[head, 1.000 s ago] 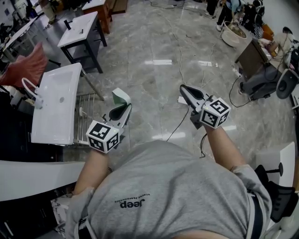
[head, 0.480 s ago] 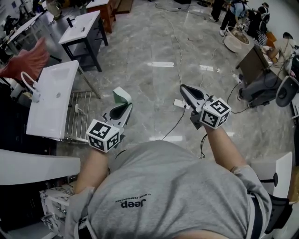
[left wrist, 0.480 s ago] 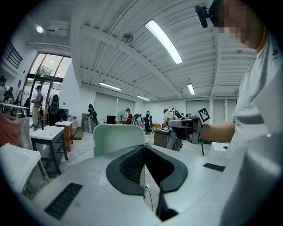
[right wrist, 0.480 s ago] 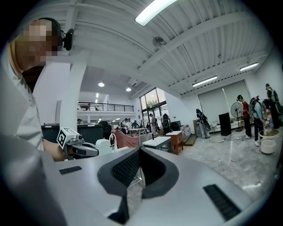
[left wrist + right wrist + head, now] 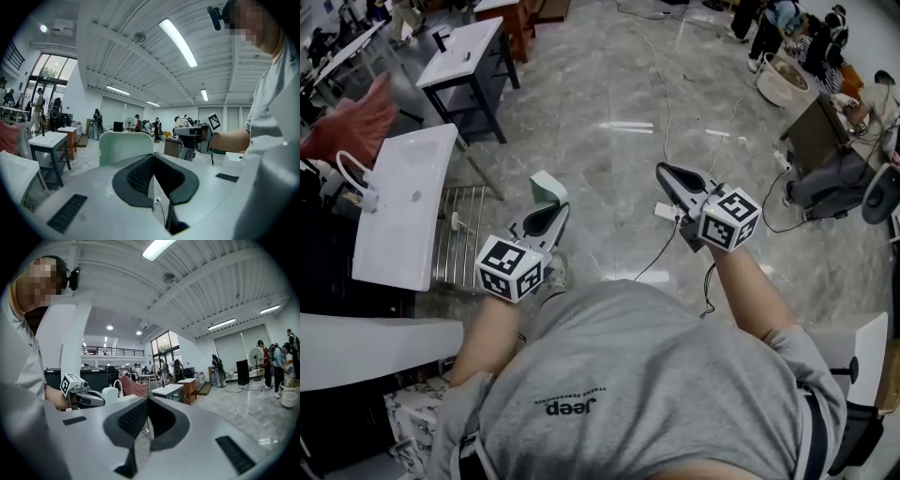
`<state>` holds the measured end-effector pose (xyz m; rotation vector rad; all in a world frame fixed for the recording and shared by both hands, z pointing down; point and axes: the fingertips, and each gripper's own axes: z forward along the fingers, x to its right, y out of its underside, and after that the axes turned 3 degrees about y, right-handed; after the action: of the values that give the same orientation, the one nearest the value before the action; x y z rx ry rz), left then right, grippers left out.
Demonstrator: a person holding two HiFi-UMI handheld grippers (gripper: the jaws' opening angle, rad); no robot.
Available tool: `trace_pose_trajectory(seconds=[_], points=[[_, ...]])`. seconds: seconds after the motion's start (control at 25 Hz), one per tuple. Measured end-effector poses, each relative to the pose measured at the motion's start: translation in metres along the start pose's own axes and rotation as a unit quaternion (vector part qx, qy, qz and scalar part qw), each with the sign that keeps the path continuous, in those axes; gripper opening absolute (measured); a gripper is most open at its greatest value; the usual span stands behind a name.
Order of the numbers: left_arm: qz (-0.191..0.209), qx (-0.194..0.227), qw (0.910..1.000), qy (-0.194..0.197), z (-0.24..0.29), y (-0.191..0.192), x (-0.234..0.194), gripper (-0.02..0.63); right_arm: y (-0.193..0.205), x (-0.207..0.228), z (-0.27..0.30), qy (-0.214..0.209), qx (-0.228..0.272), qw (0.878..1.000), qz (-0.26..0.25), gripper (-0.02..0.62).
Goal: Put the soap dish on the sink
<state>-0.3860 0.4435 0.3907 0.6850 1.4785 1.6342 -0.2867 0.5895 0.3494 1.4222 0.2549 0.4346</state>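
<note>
Green soap dish (image 5: pixel 547 189) pinched in left hand-held gripper (image 5: pixel 557 212); right hand-held gripper (image 5: pixel 664 172) pressed together; edge grip may slip before sink (image 5: pixel 398 225).

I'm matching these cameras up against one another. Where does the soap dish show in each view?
Head view: soap dish left of centre, at the left gripper's tip.
Left gripper view: soap dish near centre, upright beyond the closed jaws.
Right gripper view: probably the small pale shape at left; too small to be sure.
Shared landmark: the white table with dark legs.
</note>
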Motion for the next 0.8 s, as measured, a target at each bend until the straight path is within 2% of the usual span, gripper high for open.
trace_pose_trajectory(seconds=[0.2, 0.56, 0.8], points=[[-0.001, 0.011, 0.9997, 0.019, 0.016, 0.000, -0.081, 0.015, 0.000, 0.021, 0.082, 0.010, -0.010, 1.000, -0.017, 0.058], [0.023, -0.002, 0.9990, 0.038, 0.032, -0.034, -0.279, 0.015, -0.044, 0.057, 0.270, 0.025, -0.008, 0.999, -0.023, 0.058], [0.019, -0.007, 0.9992, 0.036, 0.042, -0.049, -0.369, 0.015, -0.054, 0.077, 0.350, 0.019, -0.017, 0.999, -0.028, 0.058]])
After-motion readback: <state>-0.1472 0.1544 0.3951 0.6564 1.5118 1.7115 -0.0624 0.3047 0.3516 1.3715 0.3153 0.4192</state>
